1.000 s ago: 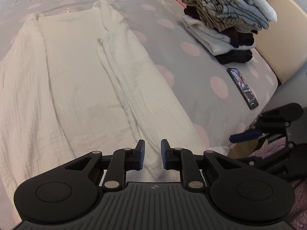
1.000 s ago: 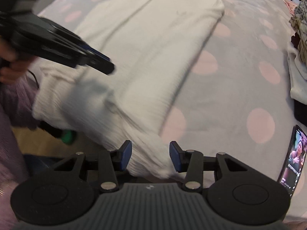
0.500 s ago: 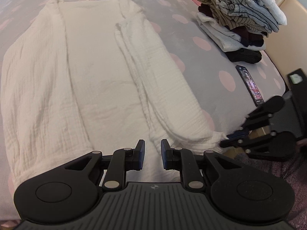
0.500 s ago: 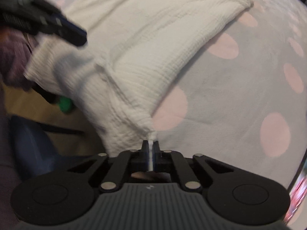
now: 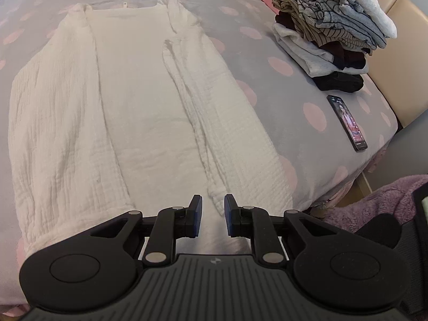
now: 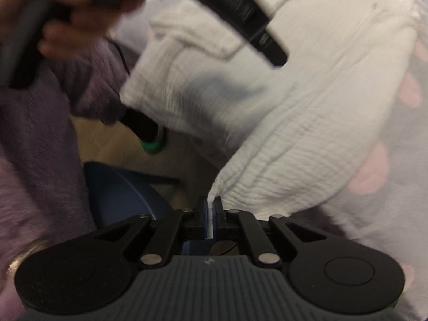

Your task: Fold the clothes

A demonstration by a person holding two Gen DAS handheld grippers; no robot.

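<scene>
Your white garment [image 5: 149,112] lies flat on the bed [image 5: 307,123], both sleeves folded in over the body, its near hem at the bed's near edge. Your right gripper [image 6: 211,214] is clamped tight on a corner of that hem, the cloth pinched between its blue pads and drawn up into a peak just off the bed's edge. Your left gripper [image 5: 211,218] hangs over the near hem with its jaws a little apart and nothing between them; the folded right sleeve's cuff lies just beyond its fingertips. To the right of the garment you have a broad strip of bare dotted cover. Further right a phone [image 5: 347,123] lies near the bed's right edge, and a stack of folded clothes [image 5: 329,26] sits at the far right corner.
</scene>
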